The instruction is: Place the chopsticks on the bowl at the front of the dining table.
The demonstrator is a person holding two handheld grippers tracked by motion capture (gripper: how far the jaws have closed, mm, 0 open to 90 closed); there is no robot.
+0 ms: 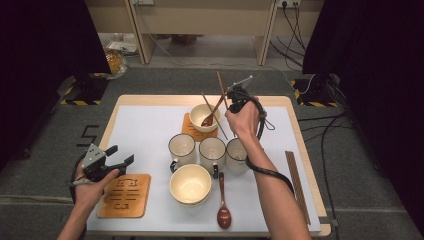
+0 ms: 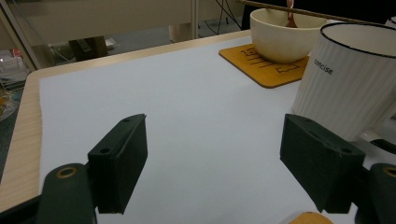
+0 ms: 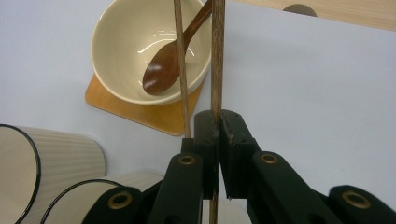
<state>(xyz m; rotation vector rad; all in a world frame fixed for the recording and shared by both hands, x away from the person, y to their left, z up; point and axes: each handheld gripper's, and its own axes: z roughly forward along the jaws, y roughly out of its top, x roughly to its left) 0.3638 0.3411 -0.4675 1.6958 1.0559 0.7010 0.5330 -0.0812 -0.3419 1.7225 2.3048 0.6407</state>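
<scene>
Pinched between the right hand-held gripper (image 3: pixel 218 135) jaws, 2 chopsticks (image 3: pixel 217 56) angle over the far bowl (image 3: pixel 126 51), perhaps touching its spoon (image 3: pixel 163 70). Left hand-held gripper (image 2: pixel 210 163) hangs spread beside a mug (image 2: pixel 350 79).

Cut off and hidden parts
The chopsticks (image 3: pixel 215 56) run past the right gripper view's top edge; the mugs (image 3: pixel 46 154) are cropped at its left.

on the table – two cream bowls (image 1: pixel 190 183) (image 1: pixel 204 116), three ribbed mugs (image 1: pixel 182 149) (image 1: pixel 212 153) (image 1: pixel 236 155), two wooden coasters (image 1: pixel 125 195) (image 1: pixel 193 130), two brown spoons (image 1: pixel 223 203) (image 1: pixel 212 113) – and two pairs of chopsticks, one lifted (image 1: pixel 220 100), one lying at the right edge (image 1: pixel 297 184).
</scene>
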